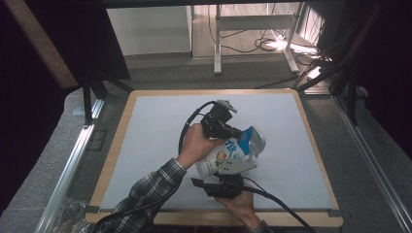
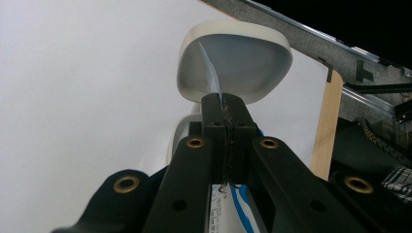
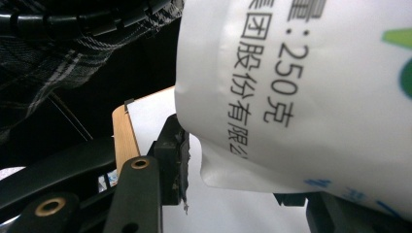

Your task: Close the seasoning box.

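I hold the white printed plastic pouch (image 1: 232, 154) above the pale counter (image 1: 160, 121), near its front edge. My left gripper (image 2: 223, 103) is clamped tight on the pouch's thin upper rim. My right gripper (image 3: 233, 182) is closed around the pouch's bottom end.

A pale grey mat (image 1: 160, 141) covers a wooden-edged table (image 1: 119, 141), the landmark here. Beyond its far edge lies grey carpet (image 1: 194, 77), then a white desk frame (image 1: 252, 34) with black cables (image 1: 248, 46) looped under it and a bright glare of light (image 1: 282, 44) at its right. Metal rails (image 1: 68, 165) run along the table's left and right sides, and dark panels (image 1: 73, 39) stand to the far left
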Demonstrator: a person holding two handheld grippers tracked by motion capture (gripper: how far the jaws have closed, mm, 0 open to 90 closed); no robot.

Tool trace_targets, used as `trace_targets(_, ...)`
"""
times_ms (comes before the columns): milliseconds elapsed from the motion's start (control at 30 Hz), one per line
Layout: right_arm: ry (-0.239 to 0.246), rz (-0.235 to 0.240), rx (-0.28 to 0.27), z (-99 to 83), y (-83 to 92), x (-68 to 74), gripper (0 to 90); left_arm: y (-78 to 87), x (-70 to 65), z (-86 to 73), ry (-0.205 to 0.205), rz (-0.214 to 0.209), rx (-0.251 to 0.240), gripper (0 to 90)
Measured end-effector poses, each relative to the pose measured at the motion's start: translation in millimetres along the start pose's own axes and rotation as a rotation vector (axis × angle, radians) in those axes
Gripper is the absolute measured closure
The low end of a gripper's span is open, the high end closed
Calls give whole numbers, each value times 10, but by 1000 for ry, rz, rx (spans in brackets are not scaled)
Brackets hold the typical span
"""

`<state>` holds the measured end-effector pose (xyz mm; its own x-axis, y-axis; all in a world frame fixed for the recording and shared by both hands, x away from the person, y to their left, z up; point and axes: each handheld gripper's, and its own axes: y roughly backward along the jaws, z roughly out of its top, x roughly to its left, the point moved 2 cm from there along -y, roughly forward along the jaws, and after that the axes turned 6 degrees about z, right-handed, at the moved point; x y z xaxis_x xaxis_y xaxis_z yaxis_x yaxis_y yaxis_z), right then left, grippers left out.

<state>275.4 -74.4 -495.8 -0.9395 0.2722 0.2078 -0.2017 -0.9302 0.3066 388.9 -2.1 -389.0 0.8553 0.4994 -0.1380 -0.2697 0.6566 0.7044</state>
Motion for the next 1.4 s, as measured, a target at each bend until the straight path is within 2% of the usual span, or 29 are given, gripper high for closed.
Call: trace_targets(1400,-11,-5,-2,4,-16,2,537,-25,11,19,4,5,9,893)
